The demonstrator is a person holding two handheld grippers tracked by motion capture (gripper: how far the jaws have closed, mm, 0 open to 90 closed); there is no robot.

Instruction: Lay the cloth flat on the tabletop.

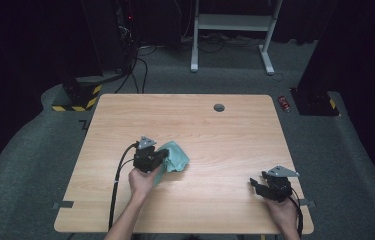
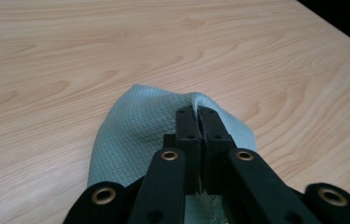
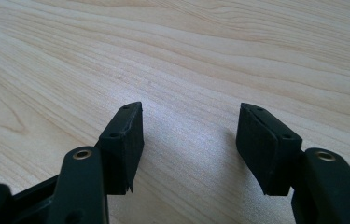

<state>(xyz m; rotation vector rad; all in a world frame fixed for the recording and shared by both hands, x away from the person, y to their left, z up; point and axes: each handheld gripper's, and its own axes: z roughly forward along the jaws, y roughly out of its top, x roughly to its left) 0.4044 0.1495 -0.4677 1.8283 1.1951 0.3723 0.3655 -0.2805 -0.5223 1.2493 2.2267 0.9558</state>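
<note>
The left gripper [image 1: 161, 156] sits left of centre on the wooden surface [image 1: 235, 130], held in the person's left hand [image 1: 141, 181]. Its fingers [image 2: 185, 126] are closed tight on a fold of a pale green cloth [image 1: 174, 156]; in the left gripper view a thin edge of the quilted fabric [image 2: 135, 126] is pinched between the two pads, with the rest of the cloth spreading beyond and below the fingers over the wood. In the high view the cloth lies bunched just right of the gripper body, in contact with the surface, roughly in the middle of the near half.

The right gripper [image 1: 254, 185] is near the front right corner of the surface, held in the right hand [image 1: 285, 212], well apart from the cloth. Its fingers [image 3: 126, 135] stand wide apart with bare wood between them; nothing is gripped.

A round grey grommet [image 1: 219, 107] is set in the surface near the far edge. A black cable [image 1: 117, 185] trails from the left gripper toward the near edge.
</note>
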